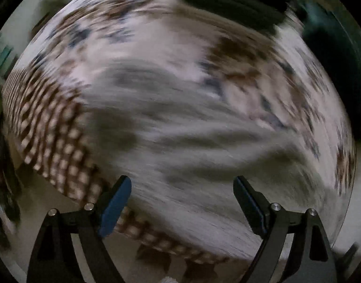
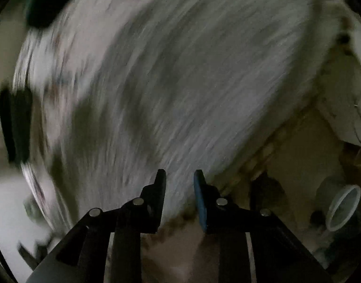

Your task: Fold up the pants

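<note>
Both views are blurred by motion. Light grey pants [image 1: 185,136] lie rumpled on a patterned bedspread [image 1: 138,40]. My left gripper [image 1: 181,184] is wide open above the near part of the pants, with nothing between its fingers. In the right wrist view the same grey pants [image 2: 180,75] fill most of the frame. My right gripper [image 2: 179,176] has its jaws a narrow gap apart over the pants' near edge, and I see nothing held between them.
The bedspread has a brown checked border [image 1: 51,127] at the left. A dark garment [image 1: 232,2] lies at the far side. In the right wrist view a white pipe opening [image 2: 343,207] and a pale floor [image 2: 298,155] show at the right.
</note>
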The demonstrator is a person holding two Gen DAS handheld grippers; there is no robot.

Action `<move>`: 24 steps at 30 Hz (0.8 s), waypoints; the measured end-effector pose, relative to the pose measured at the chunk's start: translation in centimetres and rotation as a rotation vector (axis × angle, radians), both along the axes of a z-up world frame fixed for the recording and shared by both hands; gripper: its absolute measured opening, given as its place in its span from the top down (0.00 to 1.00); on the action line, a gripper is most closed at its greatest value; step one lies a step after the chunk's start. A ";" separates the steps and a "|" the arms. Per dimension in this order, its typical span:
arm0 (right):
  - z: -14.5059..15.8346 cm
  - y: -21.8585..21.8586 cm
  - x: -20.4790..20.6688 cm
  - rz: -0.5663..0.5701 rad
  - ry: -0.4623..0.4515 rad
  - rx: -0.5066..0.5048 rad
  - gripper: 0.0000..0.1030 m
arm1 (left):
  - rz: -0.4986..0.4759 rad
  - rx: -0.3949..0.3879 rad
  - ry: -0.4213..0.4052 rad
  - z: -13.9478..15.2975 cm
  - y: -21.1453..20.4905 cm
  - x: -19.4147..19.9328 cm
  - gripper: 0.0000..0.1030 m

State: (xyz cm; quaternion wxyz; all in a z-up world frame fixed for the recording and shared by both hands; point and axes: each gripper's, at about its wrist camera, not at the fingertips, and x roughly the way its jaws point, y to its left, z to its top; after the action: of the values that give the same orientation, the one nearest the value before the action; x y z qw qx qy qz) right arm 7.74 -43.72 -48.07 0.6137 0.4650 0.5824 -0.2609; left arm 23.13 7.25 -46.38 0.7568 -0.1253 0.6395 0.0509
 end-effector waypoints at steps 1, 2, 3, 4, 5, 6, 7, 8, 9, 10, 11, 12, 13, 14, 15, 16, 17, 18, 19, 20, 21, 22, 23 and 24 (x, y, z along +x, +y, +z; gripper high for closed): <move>0.5 -3.3 -0.9 -0.069 -0.007 -0.043 0.74 | -0.034 -0.006 0.000 0.0 -2.0 0.3 0.14; 0.7 -5.8 -1.5 -0.115 -0.006 -0.070 0.71 | -0.076 -0.008 0.010 -0.1 -4.5 0.5 0.14; 0.6 -9.3 -2.4 -0.177 0.006 -0.105 0.70 | -0.114 -0.010 0.017 -0.4 -7.2 0.7 0.14; 0.4 -12.3 -3.1 -0.224 0.014 -0.128 0.69 | -0.145 -0.013 0.021 -0.7 -9.5 0.7 0.14; 0.1 -14.8 -4.0 -0.270 0.011 -0.142 0.67 | -0.184 -0.013 0.033 -1.3 -12.1 0.8 0.14; -0.4 -17.6 -4.7 -0.312 0.007 -0.145 0.65 | -0.216 -0.010 0.048 -1.9 -14.6 0.8 0.14; -1.4 -20.1 -5.3 -0.351 0.007 -0.140 0.60 | -0.236 -0.013 0.057 -2.3 -16.4 0.9 0.14; -2.5 -21.9 -5.7 -0.375 -0.005 -0.124 0.57 | -0.260 -0.018 0.065 -2.9 -18.6 0.8 0.14; -3.7 -23.1 -5.5 -0.387 -0.013 -0.103 0.57 | -0.274 -0.019 0.072 -3.1 -20.0 0.6 0.14; -5.3 -24.4 -5.6 -0.389 -0.027 -0.071 0.57 | -0.290 -0.022 0.078 -3.4 -21.6 0.5 0.14; -6.0 -25.4 -5.7 -0.390 -0.052 -0.054 0.60 | -0.310 -0.023 0.084 -3.6 -23.5 0.3 0.14; -6.3 -26.0 -5.8 -0.374 -0.073 -0.062 0.70 | -0.324 -0.019 0.088 -3.7 -24.7 0.1 0.14; -6.1 -25.8 -5.4 -0.343 -0.066 -0.087 0.95 | -0.335 -0.018 0.091 -3.6 -25.5 0.0 0.14; -5.4 -25.8 -5.4 -0.313 -0.069 -0.116 0.95 | -0.351 -0.015 0.093 -3.6 -26.5 -0.1 0.14; -5.1 -24.8 -4.9 -0.288 -0.087 -0.150 0.95 | -0.371 -0.009 0.092 -3.5 -27.5 -0.3 0.14; -3.9 -24.7 -5.2 -0.273 -0.103 -0.174 0.95 | -0.390 -0.002 0.093 -3.3 -28.4 -0.6 0.14; -3.4 -24.6 -5.3 -0.275 -0.115 -0.177 0.95 | -0.399 0.000 0.093 -3.2 -28.8 -0.7 0.14; -2.3 -24.7 -6.4 -0.284 -0.128 -0.176 0.95 | -0.415 0.007 0.090 -3.1 -29.6 -0.9 0.14; -1.4 -24.6 -7.6 -0.297 -0.133 -0.176 0.95 | -0.427 0.014 0.089 -3.0 -30.1 -1.3 0.14; -0.6 -24.1 -8.4 -0.304 -0.135 -0.177 0.95 | -0.439 0.018 0.090 -3.0 -30.6 -1.4 0.14; -0.2 -24.2 -9.4 -0.320 -0.131 -0.176 0.95 | -0.442 0.019 0.091 -3.0 -30.9 -1.4 0.14; -0.1 -24.3 -10.6 -0.341 -0.133 -0.161 0.95 | -0.445 0.020 0.091 -3.1 -31.1 -1.5 0.14; -0.2 -24.4 -11.5 -0.350 -0.127 -0.150 0.95 | -0.450 0.027 0.091 -3.2 -31.5 -1.4 0.14; -0.7 -24.6 -12.2 -0.355 -0.115 -0.143 0.95 | -0.453 0.035 0.090 -3.3 -31.8 -1.3 0.14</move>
State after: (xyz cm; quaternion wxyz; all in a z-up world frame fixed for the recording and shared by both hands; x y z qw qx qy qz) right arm -4.47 -68.35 -48.80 0.6220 0.5296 0.4352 -0.3785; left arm 21.78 -24.53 -49.71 0.7215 0.0368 0.6836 -0.1038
